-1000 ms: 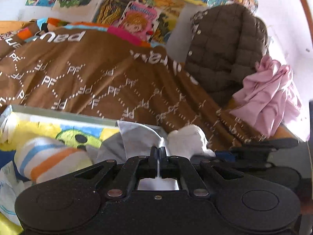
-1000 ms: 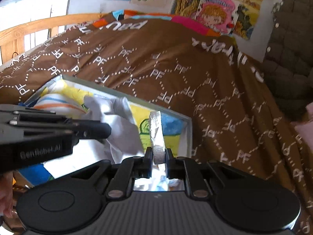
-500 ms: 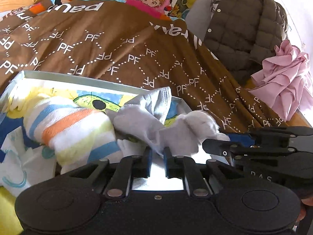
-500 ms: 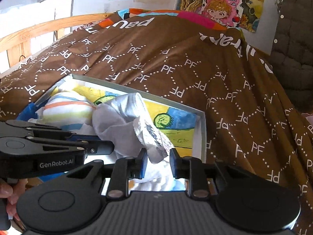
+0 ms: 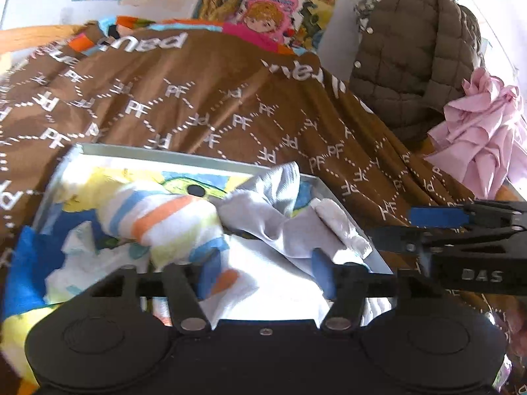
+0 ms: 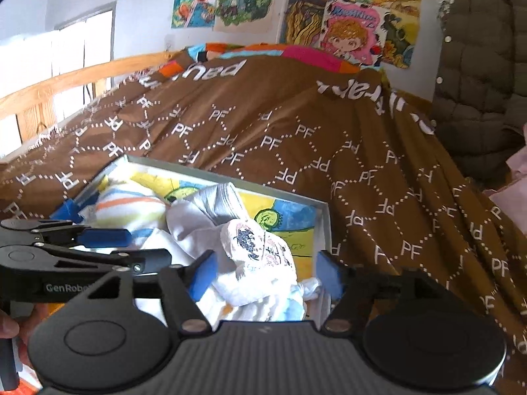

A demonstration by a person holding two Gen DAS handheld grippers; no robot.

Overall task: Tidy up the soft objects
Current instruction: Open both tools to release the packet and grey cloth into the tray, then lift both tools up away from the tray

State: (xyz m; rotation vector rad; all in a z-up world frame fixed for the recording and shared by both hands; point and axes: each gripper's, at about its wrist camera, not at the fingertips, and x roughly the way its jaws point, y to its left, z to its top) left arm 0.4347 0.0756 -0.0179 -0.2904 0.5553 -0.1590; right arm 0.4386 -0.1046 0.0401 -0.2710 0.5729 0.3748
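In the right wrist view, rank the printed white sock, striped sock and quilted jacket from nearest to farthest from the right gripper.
1. Printed white sock: between the open right gripper fingers, untouched.
2. Striped sock: far left of the box.
3. Quilted jacket: far right, beyond the bed.

Both wrist views near box [image 5: 184, 159]

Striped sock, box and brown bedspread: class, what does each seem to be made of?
Striped sock: soft knit, fuzzy surface, probably cotton. Box: thin straight walls with a printed lining, likely cardboard. Brown bedspread: smooth woven cloth, draped in folds, printed white letters.
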